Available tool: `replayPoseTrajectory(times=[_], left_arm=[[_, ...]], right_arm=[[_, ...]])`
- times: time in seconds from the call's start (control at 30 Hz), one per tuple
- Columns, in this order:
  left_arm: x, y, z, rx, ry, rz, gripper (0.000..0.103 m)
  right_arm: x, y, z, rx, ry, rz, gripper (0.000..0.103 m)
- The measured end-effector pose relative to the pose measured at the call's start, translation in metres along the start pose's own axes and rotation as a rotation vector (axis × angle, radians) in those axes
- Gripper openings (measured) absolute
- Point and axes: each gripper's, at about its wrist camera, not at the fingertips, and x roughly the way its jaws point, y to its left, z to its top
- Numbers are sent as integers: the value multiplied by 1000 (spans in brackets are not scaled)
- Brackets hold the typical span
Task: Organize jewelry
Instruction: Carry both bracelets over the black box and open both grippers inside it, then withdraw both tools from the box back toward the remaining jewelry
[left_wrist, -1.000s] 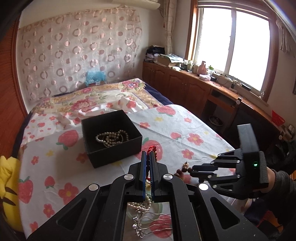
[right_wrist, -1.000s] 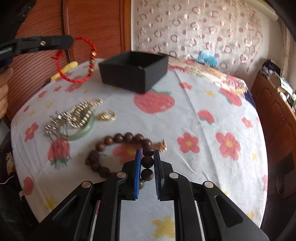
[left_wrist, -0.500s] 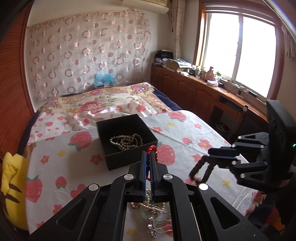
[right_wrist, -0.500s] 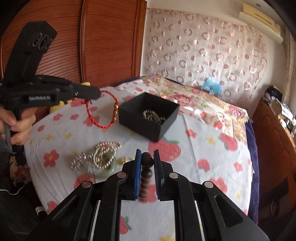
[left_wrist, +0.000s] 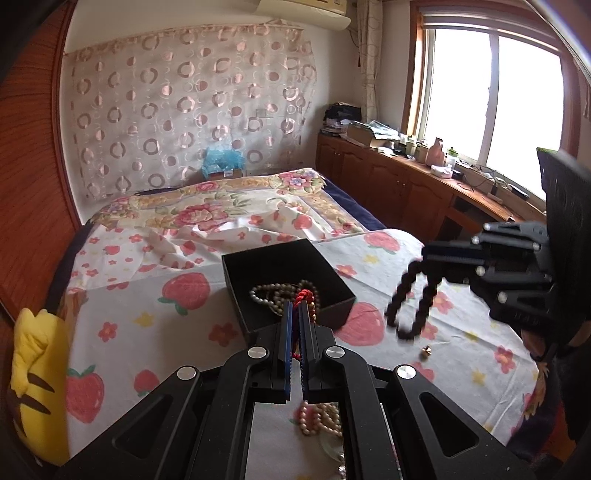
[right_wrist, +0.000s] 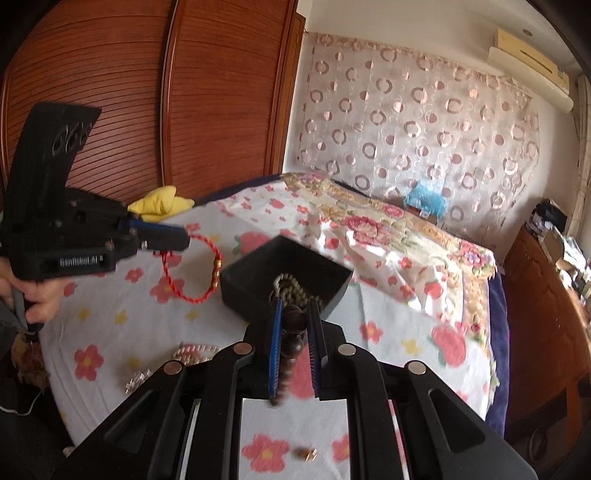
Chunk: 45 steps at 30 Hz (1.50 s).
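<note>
the left tongs (left_wrist: 295, 314) point forward and downward, jaws pinched fully together on a red cord bracelet (right_wrist: 192, 273). a hand (right_wrist: 33, 299) grips their handle from below. the right tongs (right_wrist: 295, 325) are raised, jaws narrowly parted and clamped on a dark wooden bead bracelet (left_wrist: 410, 302) that dangles beneath.

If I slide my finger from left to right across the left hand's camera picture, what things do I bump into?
Yellow plush toy with brown stripes → open black square box holding a pearl string → dark wooden bead bracelet dangling in the air → black right gripper clamped on it.
</note>
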Motion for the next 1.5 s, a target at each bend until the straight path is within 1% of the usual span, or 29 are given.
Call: replayPoseTrajectory(times=[0.13,0.23,0.4,0.6,0.77,0.9,0.93,1.1,1.23,1.37,1.4,1.43,1.47,1.5], left_arm=[[8,10,6,-12,-1,4,2],[15,15,11,-16,1,7,2],[27,24,20,-25,3,5,2],[45,34,30,-28,13,3,2],[65,39,38,-28,27,5,2],[82,39,41,-29,43,0,2],[84,39,41,-30,46,-3,2],[105,37,44,-21,71,-7,2],[119,34,45,-9,99,-8,2],[128,32,44,-12,122,-30,3],[127,31,43,-9,118,-34,6],[127,30,44,-8,117,-31,15],[126,29,44,-8,114,-31,22],[125,29,44,-9,112,-31,34]], right_arm=[[10,-10,21,-10,-21,-7,15],[21,-17,36,-16,-32,5,15],[48,-19,45,-28,-17,42,15],[81,-18,38,-22,19,82,15],[101,-25,33,15,41,112,15],[108,-37,28,66,32,97,16],[110,-40,28,76,33,93,19],[118,-58,15,119,69,74,21],[117,-67,3,152,77,58,28],[114,-72,-11,169,88,45,29],[113,-72,-15,175,91,41,29],[112,-72,-18,179,92,39,29],[109,-73,-22,187,94,38,29],[108,-73,-25,192,94,37,29]])
